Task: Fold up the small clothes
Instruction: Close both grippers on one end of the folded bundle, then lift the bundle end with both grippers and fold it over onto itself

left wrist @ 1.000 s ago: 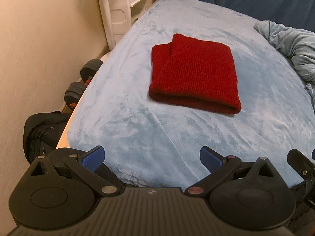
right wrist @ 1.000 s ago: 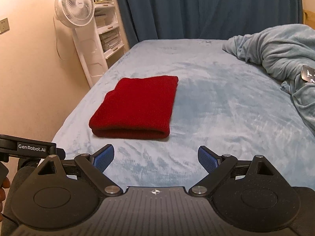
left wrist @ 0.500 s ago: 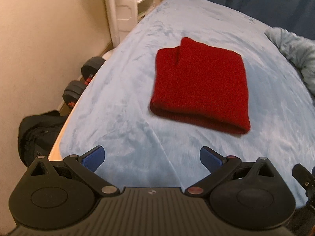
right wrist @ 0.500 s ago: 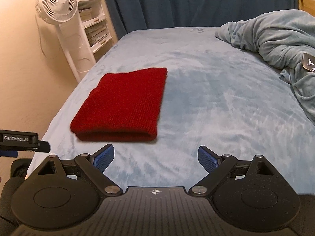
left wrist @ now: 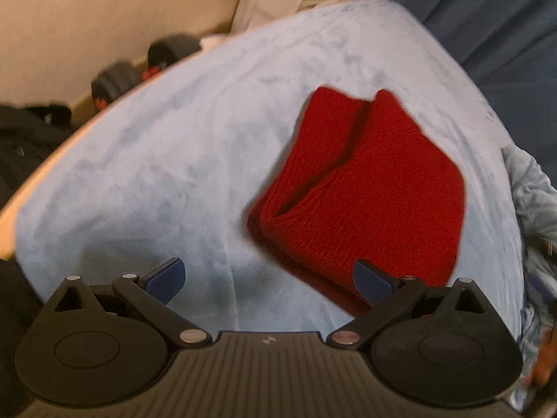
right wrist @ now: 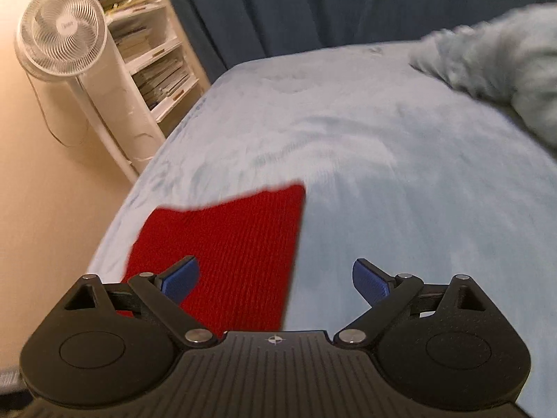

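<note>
A bed under a pale blue fleece sheet carries the scene, its left edge running along a cream wall where a white pedestal fan and a white shelf unit stand, with a dark blue curtain at the far end. A bunched grey-blue blanket lies at the bed's far right corner, well apart from the work.

The red knitted garment, folded flat, lies on the near half of the sheet toward the left edge. Its long axis runs from the near edge of the bed toward the far end; the thick folded end faces the grippers, and the layered side, where two plies gape slightly, faces the bed's left edge.

The left gripper hovers over the near edge with jaws spread wide and nothing between them; the garment's near left corner sits just ahead and a little to its right, behind its right fingertip. The right gripper, likewise spread and empty, hangs over the garment's right long edge, which passes between its blue fingertips.

Both grippers look about equally close. Whether either touches the knit cannot be told through the motion blur. The likely next move is a pinch on the near end, each gripper taking its own corner.
</note>
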